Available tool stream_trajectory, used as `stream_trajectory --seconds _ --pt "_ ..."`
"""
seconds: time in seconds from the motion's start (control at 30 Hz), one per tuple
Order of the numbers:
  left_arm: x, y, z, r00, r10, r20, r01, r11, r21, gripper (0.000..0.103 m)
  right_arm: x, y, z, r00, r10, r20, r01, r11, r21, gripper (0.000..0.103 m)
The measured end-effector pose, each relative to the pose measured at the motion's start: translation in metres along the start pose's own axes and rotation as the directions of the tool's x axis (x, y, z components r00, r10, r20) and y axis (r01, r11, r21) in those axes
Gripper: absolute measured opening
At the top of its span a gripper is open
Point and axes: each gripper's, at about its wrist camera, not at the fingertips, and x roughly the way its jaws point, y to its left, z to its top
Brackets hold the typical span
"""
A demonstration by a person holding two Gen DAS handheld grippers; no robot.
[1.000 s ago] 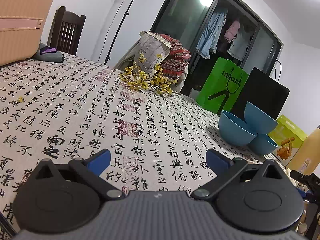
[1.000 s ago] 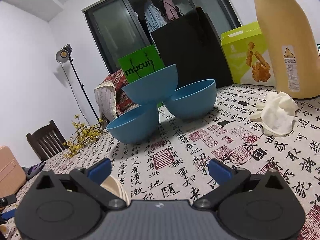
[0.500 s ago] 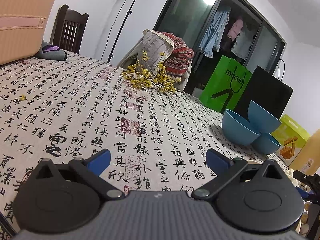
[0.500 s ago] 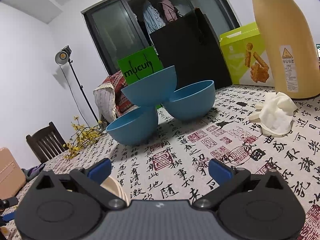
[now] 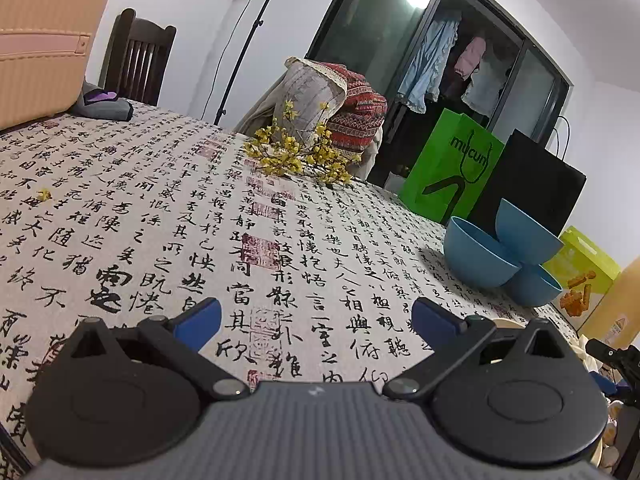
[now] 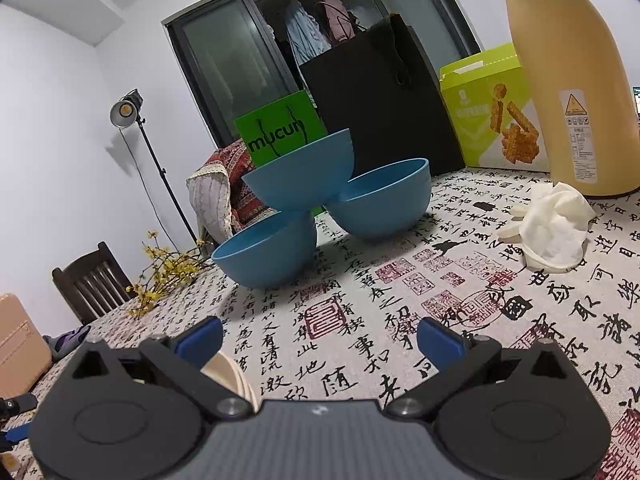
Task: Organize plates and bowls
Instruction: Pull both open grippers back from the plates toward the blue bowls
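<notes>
Three blue bowls sit clustered on the worktop [image 6: 520,320]: the near bowl [image 6: 266,254] and the far bowl [image 6: 380,204] rest on the cloth, and the tilted top bowl [image 6: 300,176] is perched across both their rims. A stack of cream plates [image 6: 234,376] shows just behind the right claw's left finger, mostly hidden.

Right claw [image 6: 320,338]: jaws spread wide, nothing between them, aimed at the bowl cluster but well short of it. Left claw [image 5: 316,316]: also spread wide and empty, over bare cloth; the bowls lie far right in its view.

Judgement: the step is an approach to the top bowl. It should go first, since it leans on the other two. Best to take it by the rim and lift straight up, so neither lower bowl rolls.

Surface: calligraphy-print tablecloth [image 5: 200,220], matte, bowls could slide on it. Crumpled white cloth [image 6: 556,228] to the right, beside a tall tan bottle [image 6: 568,80]. Yellow flower sprig [image 5: 300,156] at the far edge. Green bag [image 6: 280,136], black bag [image 6: 376,100], dark window behind.
</notes>
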Motion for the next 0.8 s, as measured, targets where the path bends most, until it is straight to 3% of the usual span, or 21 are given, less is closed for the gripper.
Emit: stream_trajectory --seconds 0.8 --pt "-0.0003 0.0007 0.0007 1.000 0.007 0.009 -0.007 1.000 0.001 0.103 0.0063 -0.0005 0.0009 0.999 -0.017 -0.028 0.017 1.000 0.001 0.103"
